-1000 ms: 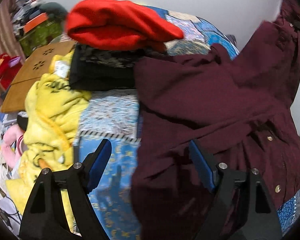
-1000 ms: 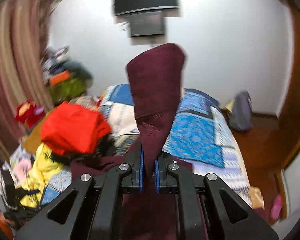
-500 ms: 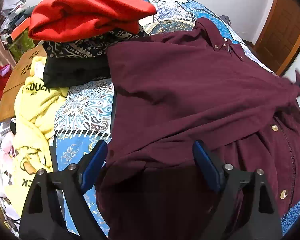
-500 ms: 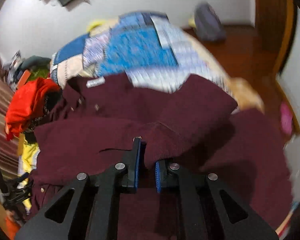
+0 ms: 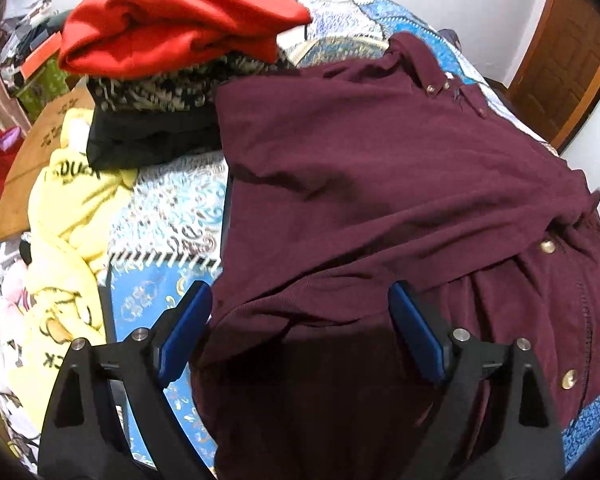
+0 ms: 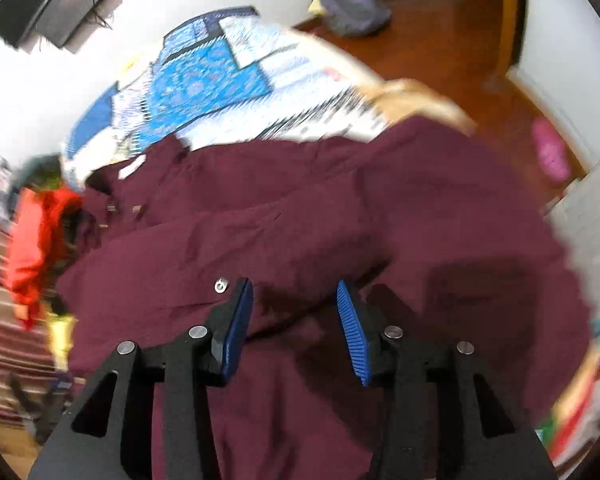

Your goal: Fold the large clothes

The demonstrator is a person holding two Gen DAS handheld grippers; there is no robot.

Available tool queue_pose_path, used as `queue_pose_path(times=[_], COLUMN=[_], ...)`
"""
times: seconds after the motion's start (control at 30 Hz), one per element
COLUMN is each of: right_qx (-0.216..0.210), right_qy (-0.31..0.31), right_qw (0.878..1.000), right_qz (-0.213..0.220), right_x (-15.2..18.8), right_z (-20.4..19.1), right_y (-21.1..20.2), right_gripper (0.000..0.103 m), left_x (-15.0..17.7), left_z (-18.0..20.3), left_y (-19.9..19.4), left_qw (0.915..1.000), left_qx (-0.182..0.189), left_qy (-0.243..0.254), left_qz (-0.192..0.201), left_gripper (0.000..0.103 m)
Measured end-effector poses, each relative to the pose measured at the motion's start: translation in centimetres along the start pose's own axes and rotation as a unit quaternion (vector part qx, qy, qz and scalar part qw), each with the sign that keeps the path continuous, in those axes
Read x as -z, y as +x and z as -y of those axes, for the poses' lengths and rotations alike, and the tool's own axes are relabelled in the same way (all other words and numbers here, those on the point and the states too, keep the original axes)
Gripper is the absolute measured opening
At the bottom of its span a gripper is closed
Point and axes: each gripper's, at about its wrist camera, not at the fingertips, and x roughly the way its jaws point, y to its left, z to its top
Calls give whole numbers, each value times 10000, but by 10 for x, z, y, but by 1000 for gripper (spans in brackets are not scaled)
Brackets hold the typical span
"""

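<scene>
Lying beneath both grippers' parted jaws, maroon shirt [image 5: 380, 184] on bedspread [image 5: 168, 216].

shirt [image 5: 380, 184] on bed [image 5: 168, 216] | clothes pile [image 5: 172, 64] left of shirt

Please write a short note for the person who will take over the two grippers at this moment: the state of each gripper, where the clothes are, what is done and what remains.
Left gripper: open, empty, over the near edge of the maroon shirt.
Right gripper: open, empty, over the same shirt.
The shirt lies on the patterned bedspread, one part laid across its body. Beside it is a pile with a red garment on top, and a yellow garment lies at the bed's edge.
Done: one fold, it seems.
Left: the remaining folds, probably then moving it to the pile.
</scene>
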Motion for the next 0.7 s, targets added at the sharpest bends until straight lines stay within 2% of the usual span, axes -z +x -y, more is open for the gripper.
queue_pose_path(times=[0.03,0.13,0.27,0.33,0.4,0.5,0.6,0.7], right_qx=[237,555,589,583,593,675,817,827], right_qy=[-224,-812,-1404,-1663,-1843,-1751,-1709,-1784], right_qw=[9994,9942,9868,9830,9807,9821,9805,9782], right_qz=[132,430,558,512,286,-179,-530,-671], right_x=[0,0,-1,0,-2,-1,7,22], right_z=[-3,-19,-48,-64,-75,-76,-64,-49], right_y=[-8,-22,-16,-2,22,53,73,76], right_gripper=[40,41,56,58,58,58,58,58], left_x=[-3,-18,-46,-58,-66,-65,-50,-30], left_z=[1,2,8,14,20,27,30,29], left_y=[-7,-28,-39,-34,-21,2,19,23], left_qw=[9999,9985,9960,9956,9964,9985,9992,9990], left_qx=[11,125,154,203,269,256,278,353], left_qy=[27,14,73,122,134,162,260,290], left_qz=[113,527,877,905,794,449,108,8], left_gripper=[90,90,90,90,90,90,90,91])
